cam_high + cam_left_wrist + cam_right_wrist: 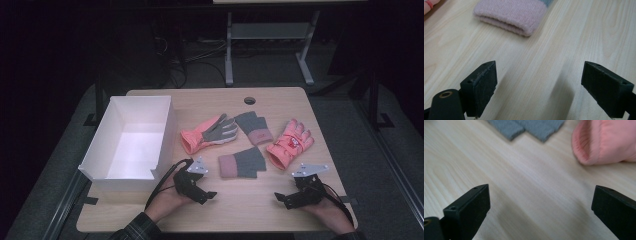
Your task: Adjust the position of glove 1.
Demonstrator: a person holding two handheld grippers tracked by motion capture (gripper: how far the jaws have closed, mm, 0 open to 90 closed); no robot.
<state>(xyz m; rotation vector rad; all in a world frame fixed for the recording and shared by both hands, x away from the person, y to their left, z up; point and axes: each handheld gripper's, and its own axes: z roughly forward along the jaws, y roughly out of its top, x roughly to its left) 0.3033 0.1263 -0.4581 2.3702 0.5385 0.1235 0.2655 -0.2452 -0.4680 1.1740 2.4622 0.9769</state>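
Both spread and empty near the worktop's front edge — left gripper (206,195) nearest the grey-and-pink fingerless glove (242,162) at mid-worktop, right gripper (283,198) opposite — risking a cuff-only pinch, dragging knit.

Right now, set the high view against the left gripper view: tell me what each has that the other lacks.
High view alone: the white box, two coral gloves, the far grey fingerless glove and the right gripper, jaws open.
Left gripper view alone: a close look at its own open pads, nothing between them.
Both: the left gripper, the near grey glove with its pink cuff, and the wooden table.
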